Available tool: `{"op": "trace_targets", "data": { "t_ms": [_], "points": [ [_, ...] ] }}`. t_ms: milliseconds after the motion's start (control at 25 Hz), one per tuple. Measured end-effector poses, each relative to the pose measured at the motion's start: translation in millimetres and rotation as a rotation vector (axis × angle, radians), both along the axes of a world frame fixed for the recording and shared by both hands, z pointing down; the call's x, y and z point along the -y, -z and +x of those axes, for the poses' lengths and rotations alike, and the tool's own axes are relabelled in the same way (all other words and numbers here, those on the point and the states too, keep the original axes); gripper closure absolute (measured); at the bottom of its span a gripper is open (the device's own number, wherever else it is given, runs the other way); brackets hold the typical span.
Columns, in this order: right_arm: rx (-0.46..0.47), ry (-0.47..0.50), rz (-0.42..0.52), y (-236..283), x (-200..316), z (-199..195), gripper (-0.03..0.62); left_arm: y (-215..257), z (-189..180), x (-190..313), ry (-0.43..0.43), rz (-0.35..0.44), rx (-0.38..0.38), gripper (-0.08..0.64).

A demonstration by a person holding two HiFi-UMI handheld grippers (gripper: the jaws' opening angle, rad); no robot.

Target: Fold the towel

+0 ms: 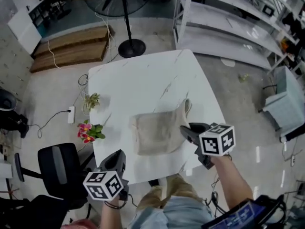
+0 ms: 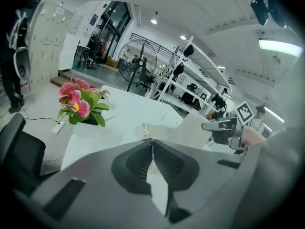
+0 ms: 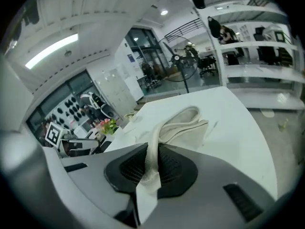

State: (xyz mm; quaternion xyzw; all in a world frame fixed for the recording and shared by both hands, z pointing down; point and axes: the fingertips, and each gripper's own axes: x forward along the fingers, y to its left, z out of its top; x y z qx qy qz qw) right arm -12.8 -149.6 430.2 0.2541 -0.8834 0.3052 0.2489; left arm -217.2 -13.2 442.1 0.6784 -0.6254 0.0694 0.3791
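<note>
beige towel (image 1: 157, 130) pinched in the right claw (image 1: 185, 130), pointing slantwise down.

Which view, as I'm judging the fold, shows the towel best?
The head view: nearly the whole towel shows on the table, one corner raised. The right gripper view shows it bunched, its edge pinched in the jaws of the right gripper; the left gripper view shows only a strip beyond shut jaws.

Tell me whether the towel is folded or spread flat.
Partly folded: the towel lies doubled on the table, layers showing in the right gripper view, and the right tool pinches one raised edge.
</note>
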Motion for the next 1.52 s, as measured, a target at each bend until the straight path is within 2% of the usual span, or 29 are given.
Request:
{"op": "trace_targets", "data": {
  "t_ms": [200,440,720,960,1080,1200,1240,1400,1520],
  "points": [
    [-0.104,0.16,0.082,-4,-18,-56,0.541,3,-22,-26,0.063,0.019,-0.021,0.551],
    [-0.208,0.303,0.095,-38,-38,-109,0.54,-1,-50,-57,0.148,0.008,-0.035,0.551],
    [-0.323,0.441,0.079,-88,-61,-139,0.538,-15,-69,-81,0.226,-0.022,-0.052,0.551],
    [-0.394,0.509,0.088,-114,-66,-150,0.537,-21,-74,-86,0.24,-0.026,-0.066,0.551],
    [-0.377,0.547,0.086,-114,-72,-157,0.503,-23,-74,-87,0.245,-0.031,-0.068,0.551],
    [-0.285,0.59,0.079,-93,-86,-162,0.394,-24,-73,-85,0.24,-0.034,-0.068,0.551],
    [-0.244,0.594,0.081,-83,-89,-163,0.387,-23,-72,-84,0.237,-0.033,-0.068,0.551],
    [-0.106,0.564,0.092,-45,-88,-156,0.402,-19,-68,-73,0.215,-0.023,-0.063,0.551],
    [-0.028,0.485,0.134,-25,-70,-147,0.533,-18,-63,-62,0.195,-0.015,-0.061,0.551]
  ]
}}
